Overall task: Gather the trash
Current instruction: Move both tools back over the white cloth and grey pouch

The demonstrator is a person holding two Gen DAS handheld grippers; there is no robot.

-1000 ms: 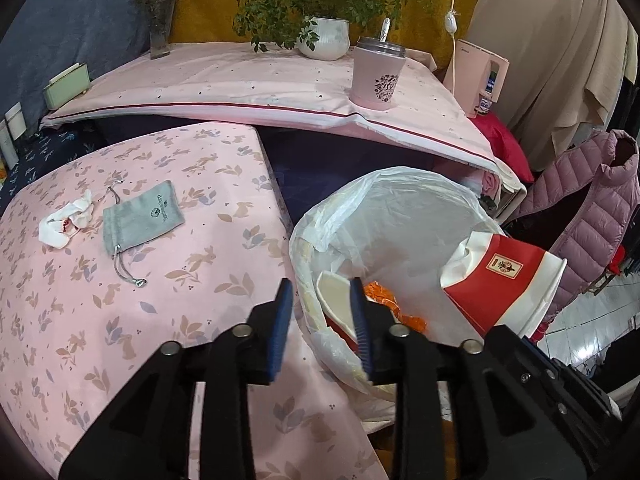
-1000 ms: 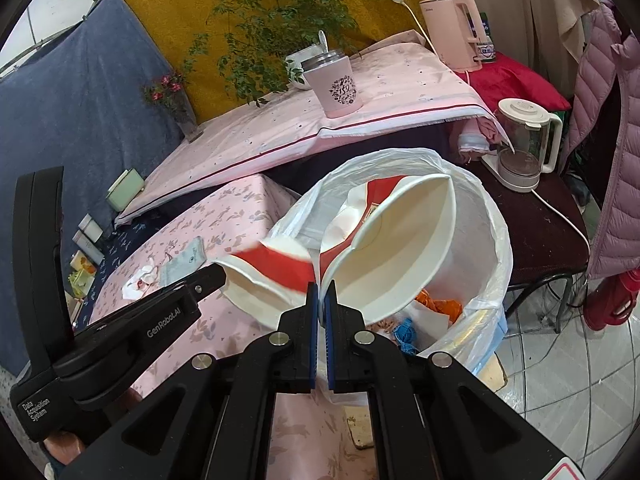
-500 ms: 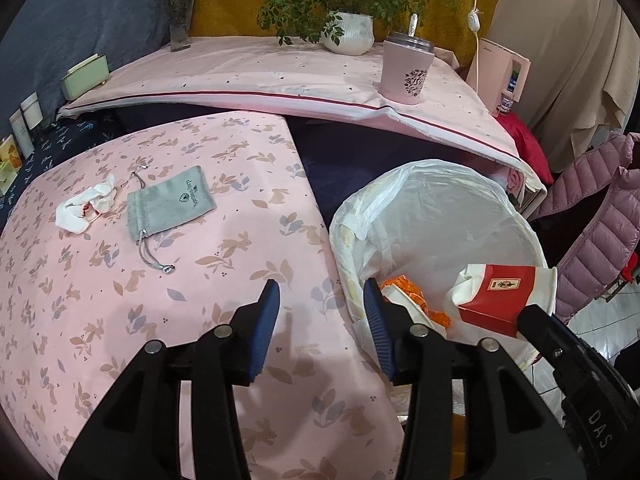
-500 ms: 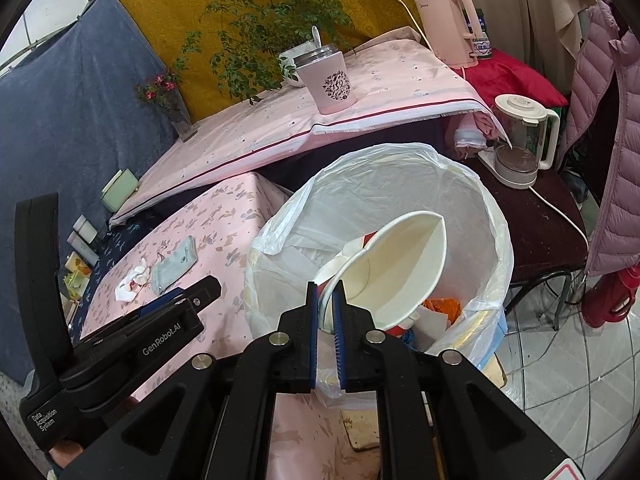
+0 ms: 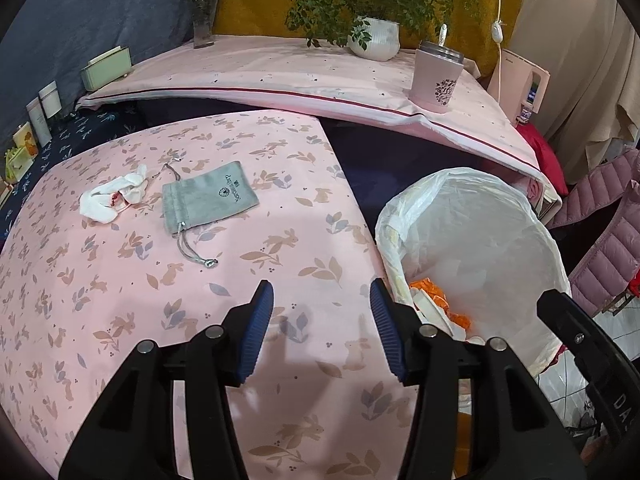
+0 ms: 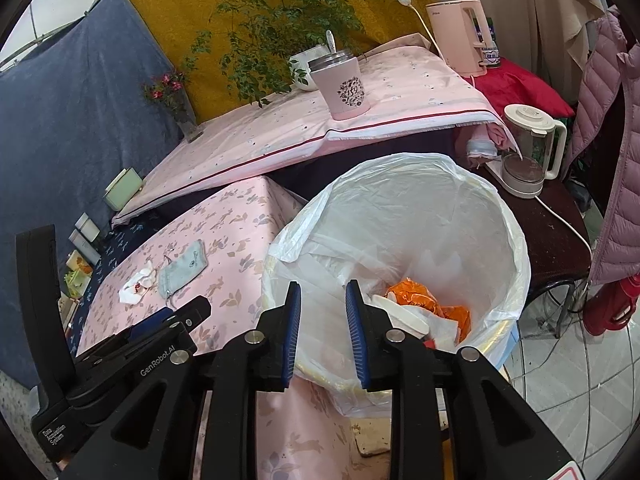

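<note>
A trash bin lined with a white plastic bag (image 6: 496, 216) stands beside the pink floral table (image 5: 120, 300); it also shows in the left wrist view (image 5: 500, 200). Orange wrappers (image 6: 416, 300) and white paper cups (image 6: 404, 316) lie inside it. A crumpled white tissue with red stains (image 5: 112, 198) lies on the table's far left, also visible in the right wrist view (image 6: 136, 284). My left gripper (image 5: 322, 328) is open and empty above the table's right part. My right gripper (image 6: 320, 328) is open and empty over the bin's near rim.
A grey drawstring pouch (image 5: 208, 200) lies beside the tissue. Behind, a raised pink-covered surface holds a pink cup (image 5: 436, 78), a potted plant (image 5: 374, 38) and a flower vase (image 5: 202, 20). A kettle (image 6: 528, 152) stands on a dark side table by the bin.
My right gripper opened and let the red and white paper cup fall into the bin. My left gripper opened wider and moved left, from over the bin to above the table.
</note>
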